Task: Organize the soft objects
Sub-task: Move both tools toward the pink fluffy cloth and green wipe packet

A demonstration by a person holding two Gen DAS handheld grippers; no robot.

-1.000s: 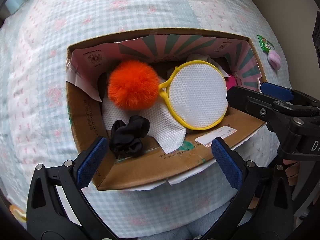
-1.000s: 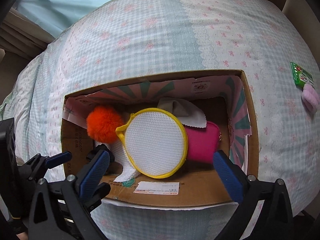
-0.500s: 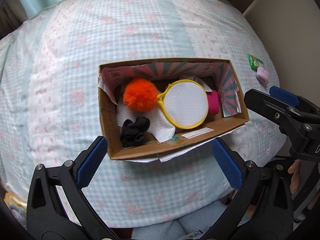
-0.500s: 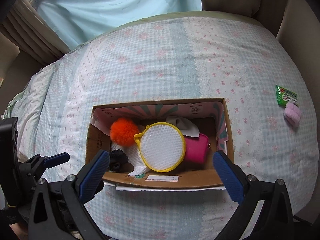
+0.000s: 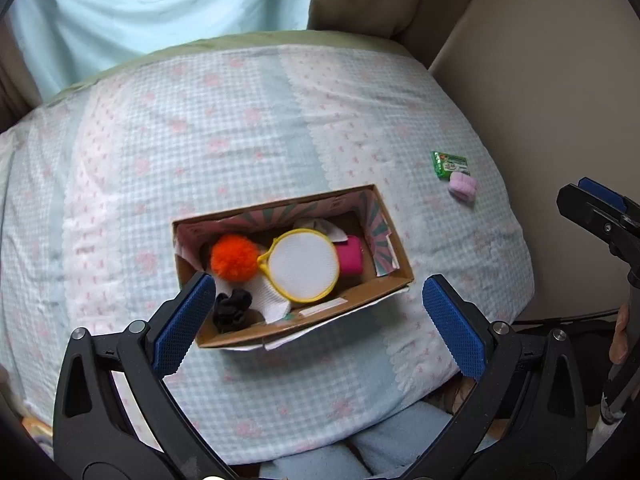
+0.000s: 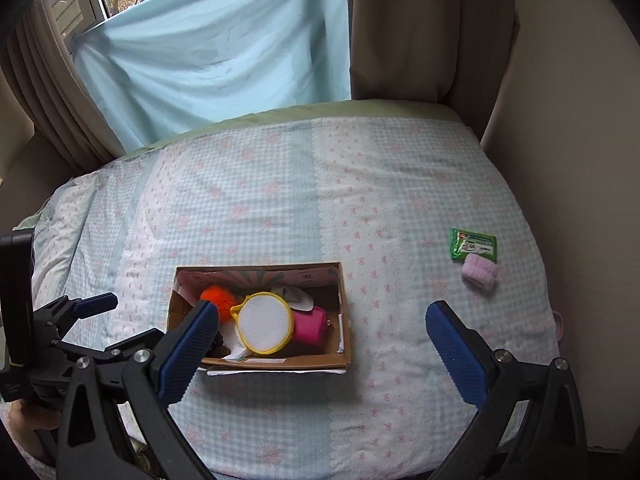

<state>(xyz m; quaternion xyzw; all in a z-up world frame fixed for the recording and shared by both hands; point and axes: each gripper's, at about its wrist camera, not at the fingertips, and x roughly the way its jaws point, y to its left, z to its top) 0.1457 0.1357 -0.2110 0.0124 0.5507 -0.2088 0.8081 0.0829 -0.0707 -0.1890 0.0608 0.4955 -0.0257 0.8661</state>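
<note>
A cardboard box (image 5: 390, 285) (image 6: 347, 344) lies on the bed. It holds an orange pom-pom (image 5: 234, 257) (image 6: 218, 295), a round white mesh pouch with a yellow rim (image 5: 303, 265) (image 6: 265, 322), a pink pouch (image 5: 349, 261) (image 6: 309, 329), a black scrunchie (image 5: 232, 309), a white cloth (image 5: 269, 296) and a grey cloth (image 6: 294, 295). A pink fuzzy roll (image 5: 463, 186) (image 6: 479, 271) and a green packet (image 5: 449, 164) (image 6: 474, 244) lie on the bed to the right. My left gripper (image 5: 316, 322) and right gripper (image 6: 322, 346) are open, empty, held well above the box.
The bed has a checked blue and pink quilt (image 6: 280, 200). A light blue curtain (image 6: 208, 48) and brown drapes (image 6: 404, 28) hang behind it. A beige wall (image 5: 540, 80) runs along the right side of the bed.
Both grippers have pulled back and up from the box, which now looks much smaller. Both stay open and empty. The objects in the box have not moved.
</note>
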